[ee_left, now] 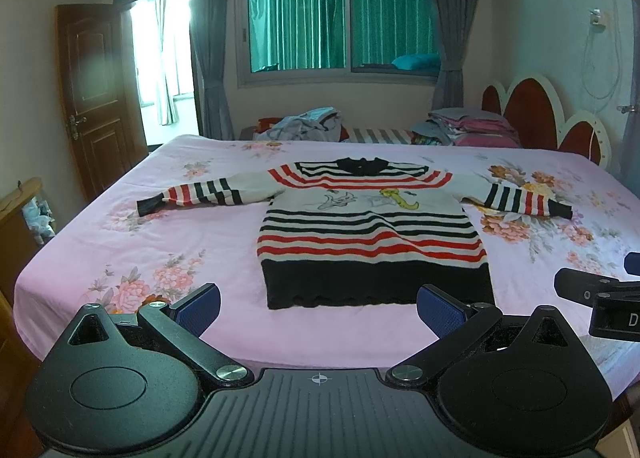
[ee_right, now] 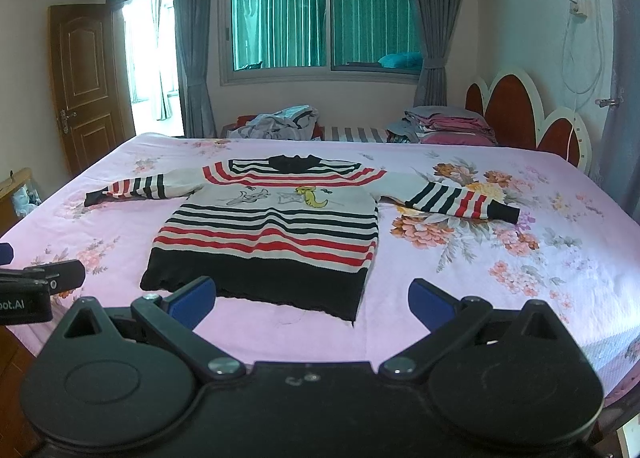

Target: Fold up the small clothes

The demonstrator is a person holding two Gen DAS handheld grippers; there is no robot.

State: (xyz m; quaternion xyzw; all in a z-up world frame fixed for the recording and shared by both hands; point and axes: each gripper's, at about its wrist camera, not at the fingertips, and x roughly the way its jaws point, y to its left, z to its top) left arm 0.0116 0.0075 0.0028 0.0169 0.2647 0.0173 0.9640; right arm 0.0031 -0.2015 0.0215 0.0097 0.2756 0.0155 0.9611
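On the pink bed (ee_left: 224, 242), striped sweater (ee_left: 372, 242) flat, sleeves spread, left gripper (ee_left: 318, 308) and right gripper (ee_right: 312, 302) both spread wide, holding nothing.

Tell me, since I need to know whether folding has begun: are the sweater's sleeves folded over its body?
No, the sweater lies flat on the bed with both sleeves spread out sideways.

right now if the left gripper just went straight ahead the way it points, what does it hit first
Most likely the black hem of the striped sweater, which lies flat on the pink bedsheet straight ahead of the open left gripper. Depth is unclear; if it travels low, the sheet's near edge could come first.
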